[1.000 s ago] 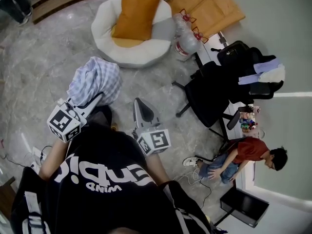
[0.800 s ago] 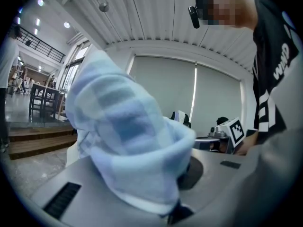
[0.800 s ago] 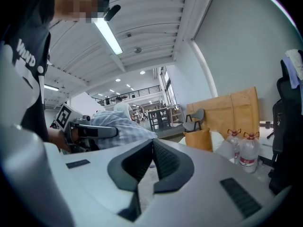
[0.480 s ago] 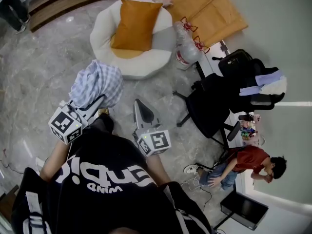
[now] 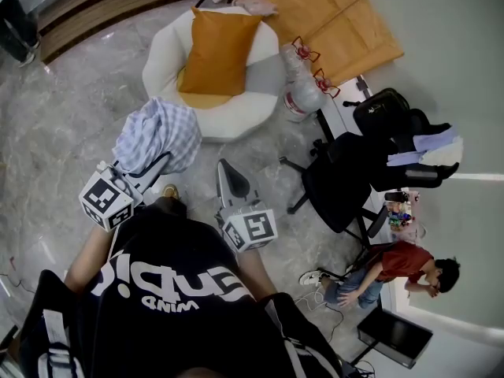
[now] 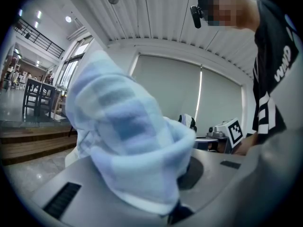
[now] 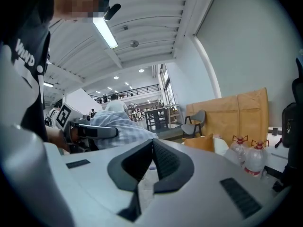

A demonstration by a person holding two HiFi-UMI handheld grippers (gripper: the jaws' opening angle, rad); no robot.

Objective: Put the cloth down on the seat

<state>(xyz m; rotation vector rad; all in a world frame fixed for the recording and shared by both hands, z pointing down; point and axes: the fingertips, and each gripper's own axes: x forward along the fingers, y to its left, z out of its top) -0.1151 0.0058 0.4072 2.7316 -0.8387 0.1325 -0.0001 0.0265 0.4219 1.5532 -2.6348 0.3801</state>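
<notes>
Head view, cloth: the checked cloth (image 5: 157, 136) hangs bunched from the left gripper (image 5: 155, 164) above the marble floor (image 5: 71, 124). It is at 7 o'clock of the seat, near its rim but not on it.
Head view, seat: the round white seat (image 5: 161, 50) with its orange cushion (image 5: 220, 46) sits toward 11 o'clock of the frame, with no part of the cloth on it.
Head view, right gripper: the right gripper (image 5: 224, 168) points toward 12 o'clock beside the left one and carries nothing.
Left gripper view, grip: the jaws are clenched on a fold of the cloth, which fills mid-frame and rises toward 10 o'clock.
Right gripper view, grip: the jaws are pressed together at the tips, with nothing between them. The cloth shows at 8 o'clock, the cushion at 4 o'clock, and water bottles (image 7: 246, 157) farther out the same way.
Progress: the cloth is in hand and close to the seat. By the look of it, what is left is to reach over the seat, lower the cloth and let go.
</notes>
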